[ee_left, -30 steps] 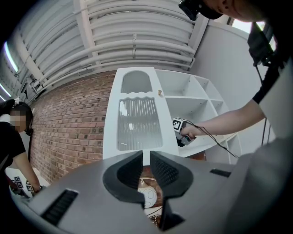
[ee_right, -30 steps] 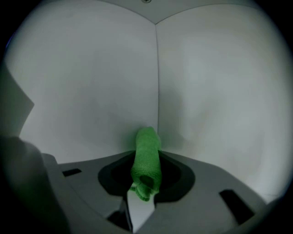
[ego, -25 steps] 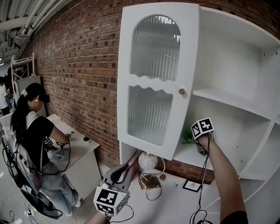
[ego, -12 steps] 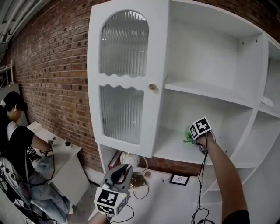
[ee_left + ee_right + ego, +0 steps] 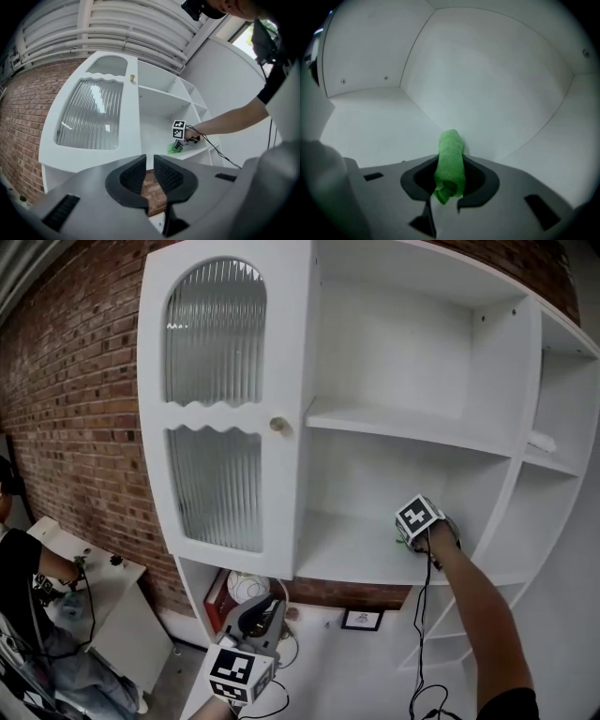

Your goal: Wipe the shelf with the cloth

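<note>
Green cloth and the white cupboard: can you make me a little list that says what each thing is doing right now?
cloth: green, rolled up, pinched between jaws
right gripper: shut on the cloth, reaching into the cupboard
shelf: white and bare; the cloth seems to touch it
left gripper: held low outside, jaws nearly together, nothing between them
cupboard door: swung open, ribbed glass, round knob
</note>
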Demonstrator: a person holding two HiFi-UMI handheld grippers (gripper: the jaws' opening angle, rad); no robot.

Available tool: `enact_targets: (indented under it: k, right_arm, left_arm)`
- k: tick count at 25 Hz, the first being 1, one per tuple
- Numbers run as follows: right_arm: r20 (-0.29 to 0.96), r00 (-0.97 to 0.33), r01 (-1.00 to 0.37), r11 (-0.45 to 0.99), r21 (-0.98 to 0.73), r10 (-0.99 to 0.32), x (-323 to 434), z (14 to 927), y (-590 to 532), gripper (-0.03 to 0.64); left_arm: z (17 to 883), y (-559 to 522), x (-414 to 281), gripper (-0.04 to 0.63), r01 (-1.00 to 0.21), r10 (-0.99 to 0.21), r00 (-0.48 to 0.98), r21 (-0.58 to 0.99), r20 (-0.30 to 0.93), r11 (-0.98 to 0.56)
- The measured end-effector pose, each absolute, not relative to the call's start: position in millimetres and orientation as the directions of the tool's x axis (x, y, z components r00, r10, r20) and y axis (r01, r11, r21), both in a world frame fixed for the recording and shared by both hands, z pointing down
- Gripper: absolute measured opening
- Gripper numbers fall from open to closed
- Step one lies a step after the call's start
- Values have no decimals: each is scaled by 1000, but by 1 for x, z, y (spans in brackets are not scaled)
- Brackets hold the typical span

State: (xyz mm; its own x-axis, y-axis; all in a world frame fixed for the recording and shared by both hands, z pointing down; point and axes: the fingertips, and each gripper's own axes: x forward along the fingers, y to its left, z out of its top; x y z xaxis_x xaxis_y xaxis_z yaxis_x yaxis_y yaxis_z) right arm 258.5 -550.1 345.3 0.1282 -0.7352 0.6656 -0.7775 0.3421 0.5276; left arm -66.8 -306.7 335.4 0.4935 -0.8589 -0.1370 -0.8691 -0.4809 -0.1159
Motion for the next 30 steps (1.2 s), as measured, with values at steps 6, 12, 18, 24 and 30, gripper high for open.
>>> enact_targets:
  k: [6,12,18,24,30]
  right_arm:
    - [631,335,-637,325,699,-700,288,352,-538,97]
    - [559,498,-472,334,816,-663,305,353,-532,97]
    - [528,514,-438,323,839,-676,306,345,-529,97]
    - [509,95,-754,273,598,-855,235,302,-528,97]
    - [405,-405,-899,438,-12,-820,144,268,-518,98]
  left_arm:
    - [337,-309,-46,49,-839,-827,544,-115,-142,-532]
    - [339,-311,-44,49,-827,-816,563,-114,-132,-551]
    - [339,-313,-50,49,-828,-818,560,-107,-132,-550]
    - [344,-310,-52,49,-833,-825,554,-88,-116,-547]
    - [344,-295,-70,49,-859,-853,511,-107,-105,-502]
